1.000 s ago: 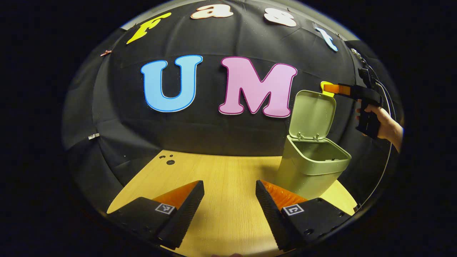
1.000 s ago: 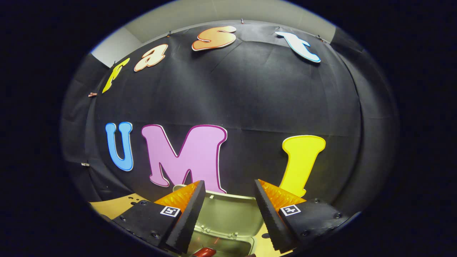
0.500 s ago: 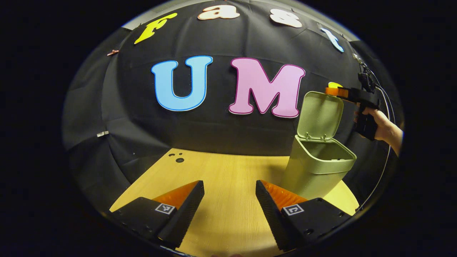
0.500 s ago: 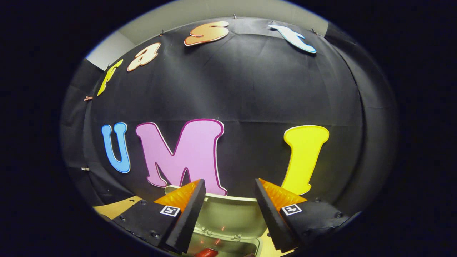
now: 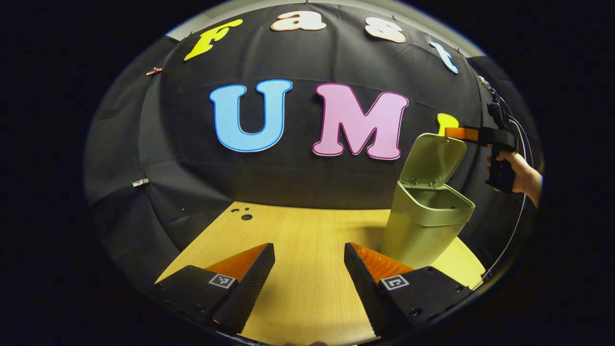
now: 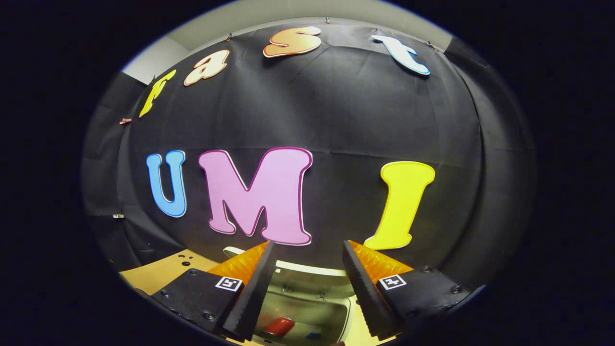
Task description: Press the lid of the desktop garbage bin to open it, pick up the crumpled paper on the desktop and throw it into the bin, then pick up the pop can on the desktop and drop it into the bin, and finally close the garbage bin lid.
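Observation:
The green desktop bin stands at the right of the wooden table. Its lid is up on its rear hinges and leans forward over the mouth. A hand holds my right gripper with its tips at the lid's top edge. In the right gripper view that gripper is open, the lid's pale top edge runs between its fingers, and a red pop can lies inside the bin below. My left gripper hangs open over the table with nothing in it.
Black cloth walls close the booth behind and to both sides. A few small dark holes mark the table's far left corner. A cable hangs from the right gripper down past the table's right edge.
The lid has tipped forward from nearly upright toward the bin's mouth, and the right gripper has come down with its top edge. The left gripper has barely shifted.

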Demonstrator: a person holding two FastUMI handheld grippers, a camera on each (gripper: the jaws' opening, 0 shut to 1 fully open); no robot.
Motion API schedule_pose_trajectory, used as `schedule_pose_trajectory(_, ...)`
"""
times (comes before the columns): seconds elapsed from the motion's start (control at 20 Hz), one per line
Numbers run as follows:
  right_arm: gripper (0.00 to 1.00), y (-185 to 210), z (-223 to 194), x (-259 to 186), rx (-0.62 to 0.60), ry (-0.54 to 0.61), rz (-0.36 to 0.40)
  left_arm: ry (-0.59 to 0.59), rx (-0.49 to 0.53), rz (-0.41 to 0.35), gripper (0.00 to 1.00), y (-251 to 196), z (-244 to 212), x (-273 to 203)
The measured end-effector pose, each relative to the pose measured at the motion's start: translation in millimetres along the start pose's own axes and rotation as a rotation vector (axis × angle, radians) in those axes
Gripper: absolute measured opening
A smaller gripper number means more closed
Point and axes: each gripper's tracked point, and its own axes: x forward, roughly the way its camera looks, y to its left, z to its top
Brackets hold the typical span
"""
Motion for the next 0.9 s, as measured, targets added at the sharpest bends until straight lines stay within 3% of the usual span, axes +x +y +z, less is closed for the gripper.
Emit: schedule_pose_trajectory(0.9,0.87,33.0,-98.8,-33.9,-0.055,0.207,-0.012,-0.024,0.003,-0.015,0.94,38.6,-2.0,-20.7)
